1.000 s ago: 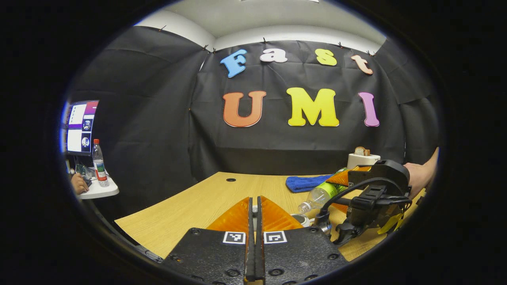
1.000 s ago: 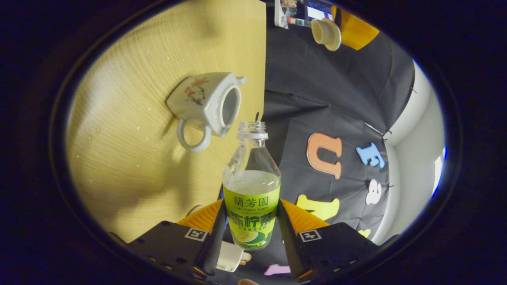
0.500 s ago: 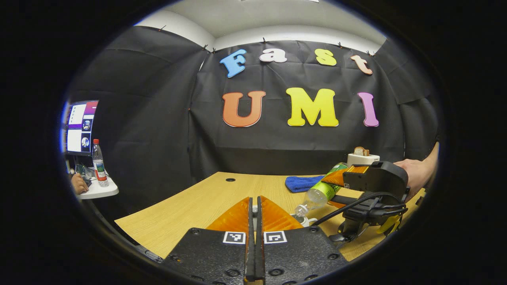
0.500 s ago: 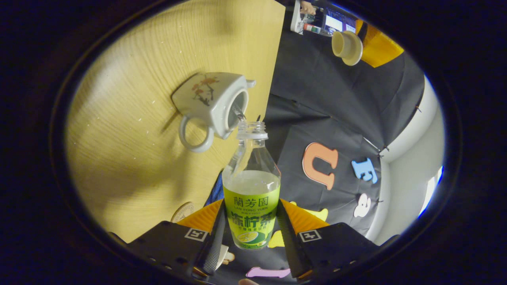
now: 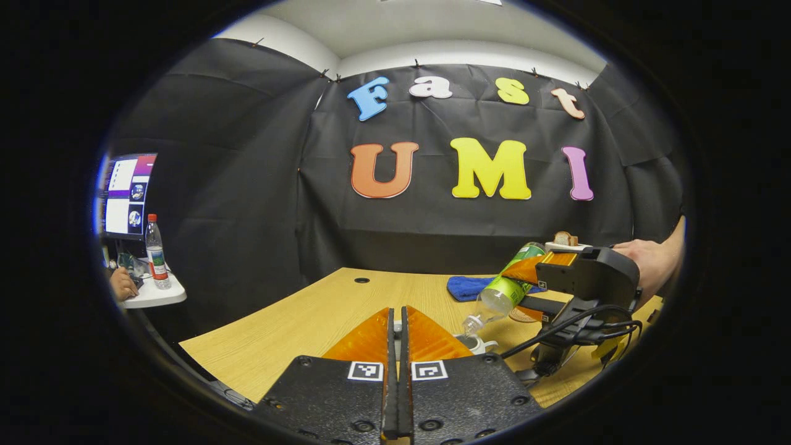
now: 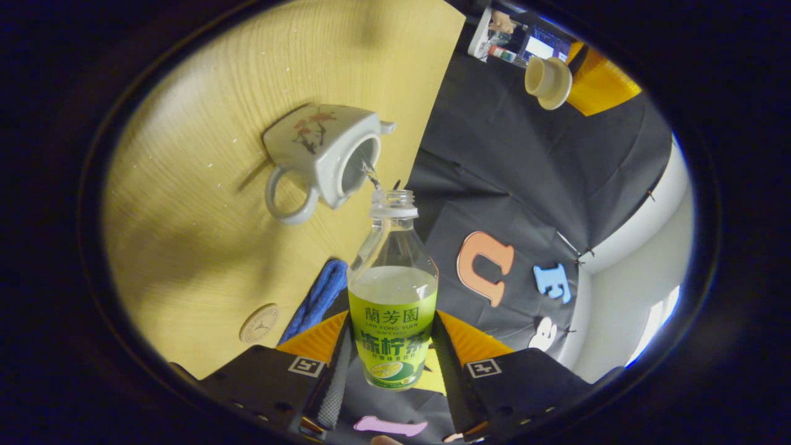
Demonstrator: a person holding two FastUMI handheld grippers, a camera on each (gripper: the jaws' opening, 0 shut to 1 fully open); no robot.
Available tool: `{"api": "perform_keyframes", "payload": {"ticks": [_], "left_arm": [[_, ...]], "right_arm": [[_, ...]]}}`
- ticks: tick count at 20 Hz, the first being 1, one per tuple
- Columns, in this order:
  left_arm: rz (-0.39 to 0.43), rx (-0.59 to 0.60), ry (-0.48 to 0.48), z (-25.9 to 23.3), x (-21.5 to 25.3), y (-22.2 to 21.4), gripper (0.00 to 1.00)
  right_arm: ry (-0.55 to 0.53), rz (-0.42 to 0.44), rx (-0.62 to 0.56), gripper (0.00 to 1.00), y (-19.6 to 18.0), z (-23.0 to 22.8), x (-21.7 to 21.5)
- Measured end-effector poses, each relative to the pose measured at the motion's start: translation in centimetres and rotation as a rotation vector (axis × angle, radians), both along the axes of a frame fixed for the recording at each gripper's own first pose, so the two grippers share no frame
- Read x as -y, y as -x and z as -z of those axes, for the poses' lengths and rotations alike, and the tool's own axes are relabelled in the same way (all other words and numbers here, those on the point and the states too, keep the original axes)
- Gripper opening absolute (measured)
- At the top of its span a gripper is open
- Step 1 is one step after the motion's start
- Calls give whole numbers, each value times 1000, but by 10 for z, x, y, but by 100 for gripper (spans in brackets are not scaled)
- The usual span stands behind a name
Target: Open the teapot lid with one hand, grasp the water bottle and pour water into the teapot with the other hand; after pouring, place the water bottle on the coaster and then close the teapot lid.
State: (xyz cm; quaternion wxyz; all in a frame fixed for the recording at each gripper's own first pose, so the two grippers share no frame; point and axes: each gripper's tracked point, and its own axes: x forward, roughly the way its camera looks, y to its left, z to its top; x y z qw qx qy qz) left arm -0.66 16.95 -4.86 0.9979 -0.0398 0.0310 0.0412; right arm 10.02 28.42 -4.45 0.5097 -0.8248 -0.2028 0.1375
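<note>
Your right gripper (image 6: 390, 364) clamped the clear plastic water bottle with the green label (image 6: 391, 309), both fingers pressed against the label's sides. The bottle was tipped mouth-down toward the white square ceramic teapot with a painted flower sprig (image 6: 318, 157), which stood on the pale wooden table (image 6: 204, 247). A thin stream of water ran from the uncapped mouth into the teapot's open top. The bottle was about half full.

In the left gripper view, the same bottle (image 5: 503, 290) slanted down from your right gripper (image 5: 536, 272), its neck just above the teapot's rim (image 5: 474, 342), and your hand (image 5: 646, 262) held that gripper from behind.

Your left gripper (image 5: 398, 327) had its fingers closed together, with a sliver of something white between the tips. In the right gripper view those fingers (image 6: 596, 80) gripped the small white round teapot lid (image 6: 547, 80), lifted well clear of the pot.

The round tan coaster (image 6: 259, 323) lay on the table near the folded blue cloth (image 6: 315, 300), apart from the teapot. Off to the side, a second bottle with a red cap (image 5: 154, 250) stood on a small white desk (image 5: 154, 296).
</note>
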Motion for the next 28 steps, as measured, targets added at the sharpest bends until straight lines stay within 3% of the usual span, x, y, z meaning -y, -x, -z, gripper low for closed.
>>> {"api": "perform_keyframes", "payload": {"ticks": [18, 28], "left_arm": [[-15, -2, 7, 0, -5, 1, 2], [-27, 20, 9, -6, -7, 3, 2]], "right_arm": [[60, -25, 75, 69, 2, -16, -6], [34, -46, 51, 69, 1, -12, -5]]}}
